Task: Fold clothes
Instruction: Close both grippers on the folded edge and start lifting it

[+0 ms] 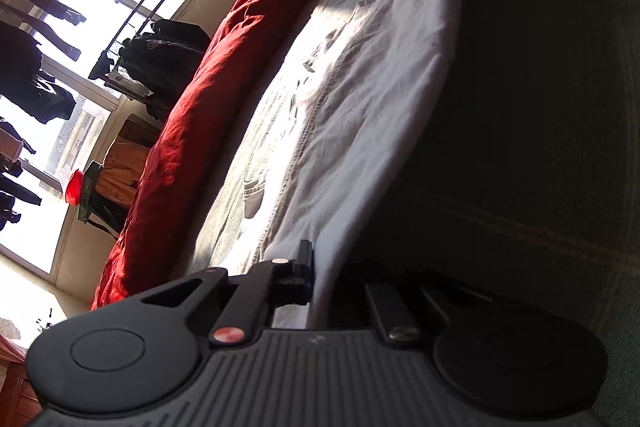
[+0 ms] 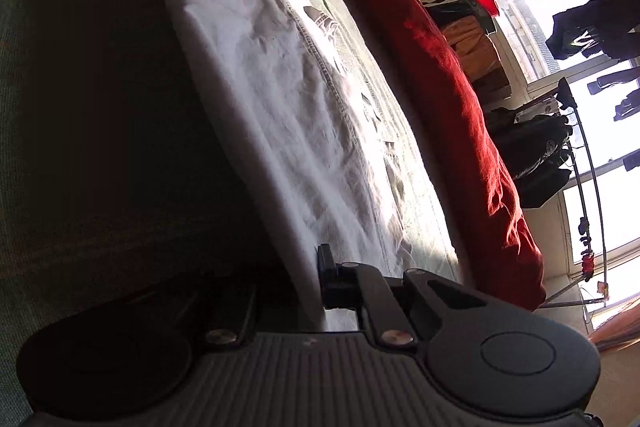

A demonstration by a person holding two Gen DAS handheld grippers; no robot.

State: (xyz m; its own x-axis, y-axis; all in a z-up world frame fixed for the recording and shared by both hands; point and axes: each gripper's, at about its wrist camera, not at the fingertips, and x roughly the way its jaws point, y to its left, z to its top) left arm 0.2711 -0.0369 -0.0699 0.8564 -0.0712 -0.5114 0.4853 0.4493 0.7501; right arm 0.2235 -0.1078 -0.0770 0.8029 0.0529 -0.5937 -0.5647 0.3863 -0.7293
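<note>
Left gripper (image 1: 316, 279) and right gripper (image 2: 316, 279) each pinch an edge of the white shirt (image 1: 360, 99); uneven pull risks a skewed fold or slipped hem.

Rolled red duvet (image 1: 192, 131) beside dark hanging laundry (image 1: 28, 75), red-capped object (image 2: 486, 1) near windows (image 2: 616, 163).

White shirt (image 1: 360, 115) — red duvet (image 1: 200, 131).
</note>
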